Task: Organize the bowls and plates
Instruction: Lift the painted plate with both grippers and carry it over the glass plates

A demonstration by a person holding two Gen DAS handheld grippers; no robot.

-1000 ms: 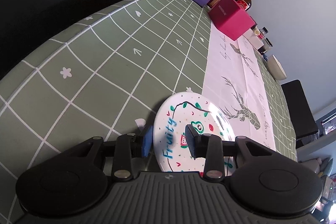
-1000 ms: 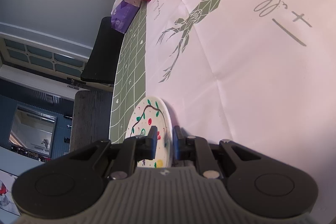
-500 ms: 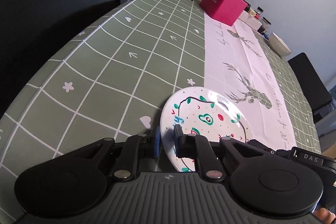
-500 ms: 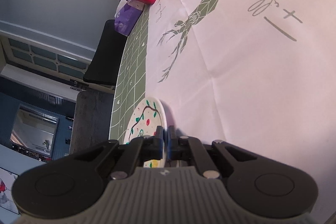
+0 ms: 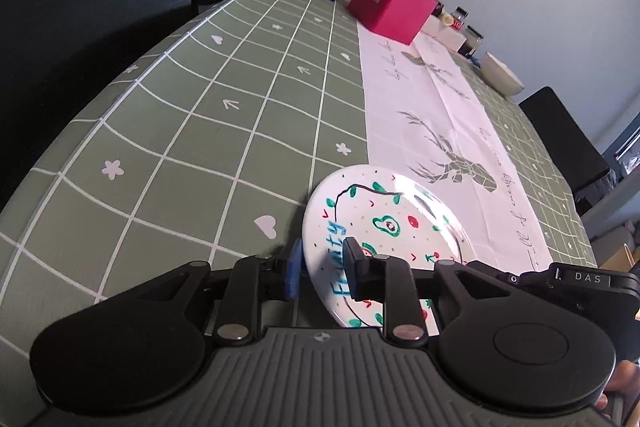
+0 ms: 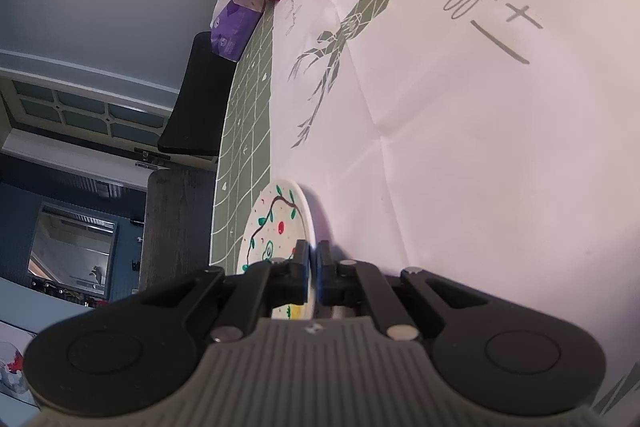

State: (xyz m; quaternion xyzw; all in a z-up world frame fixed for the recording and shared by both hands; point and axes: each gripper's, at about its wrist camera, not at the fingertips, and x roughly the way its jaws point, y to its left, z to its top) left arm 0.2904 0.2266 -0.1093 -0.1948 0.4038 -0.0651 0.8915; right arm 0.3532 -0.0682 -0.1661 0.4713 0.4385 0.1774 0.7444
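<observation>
**Painted plate tipped up at the near table edge**

The white plate (image 5: 394, 223), painted with green vines, red fruit, an avocado and blue lettering, sits tilted, its left rim raised. A pale bowl (image 5: 502, 77), apparently empty, stands upright far right.

"Fruity" on plate (image 5: 384, 219); "DAS" on right gripper (image 5: 588, 279).

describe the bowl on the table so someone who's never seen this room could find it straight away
Follow the white deer runner down the green checked table toward the far end, past the pink box. The bowl sits just off the runner's right edge, beyond the jars, near a black chair. It is plain and off-white, unlike the painted plate at the near end.
</observation>
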